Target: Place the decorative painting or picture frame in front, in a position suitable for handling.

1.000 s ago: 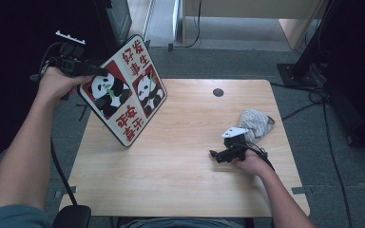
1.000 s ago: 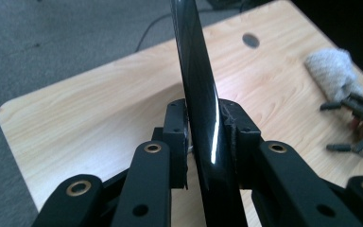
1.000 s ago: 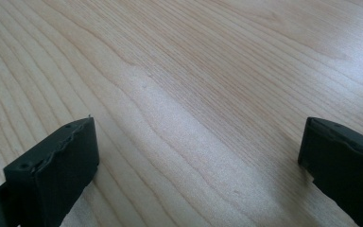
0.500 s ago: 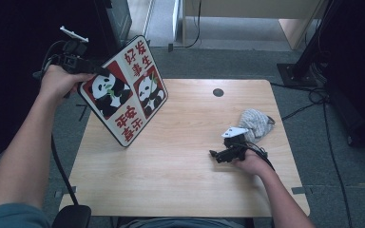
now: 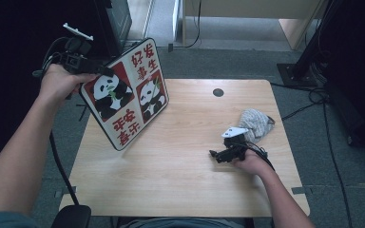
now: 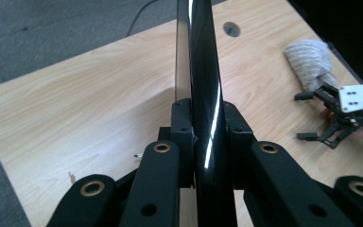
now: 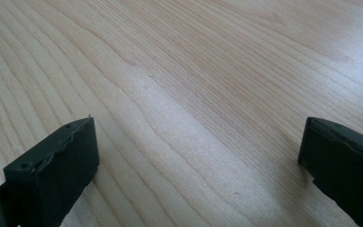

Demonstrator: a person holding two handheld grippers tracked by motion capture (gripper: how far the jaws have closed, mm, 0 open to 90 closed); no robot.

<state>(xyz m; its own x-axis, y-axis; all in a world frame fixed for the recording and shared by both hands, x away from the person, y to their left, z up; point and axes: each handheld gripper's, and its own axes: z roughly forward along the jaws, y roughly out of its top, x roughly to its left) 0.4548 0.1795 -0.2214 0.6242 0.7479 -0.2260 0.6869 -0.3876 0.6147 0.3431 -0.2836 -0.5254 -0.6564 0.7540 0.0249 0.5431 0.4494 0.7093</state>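
A square board [image 5: 128, 92] with two pandas and red characters on it is held up, tilted, over the left part of the wooden table [image 5: 185, 180]. My left gripper [image 5: 105, 72] is shut on its upper left edge. In the left gripper view the pads [image 6: 182, 123] clamp the board's glossy black edge [image 6: 201, 56] from both sides. The board's lower corner hangs close above the tabletop. My right gripper [image 5: 215, 156] rests on the table at the right, open, with bare wood between its fingertips [image 7: 56, 161].
A crumpled grey cloth [image 5: 255, 123] lies just behind the right gripper, near the table's right edge. A round cable hole [image 5: 218, 92] sits at the back middle. Cables run over the floor to the right of the table.
The left hand has risen a little with the board, whose top corner has swung slightly to the right. The right hand and the cloth have not moved.
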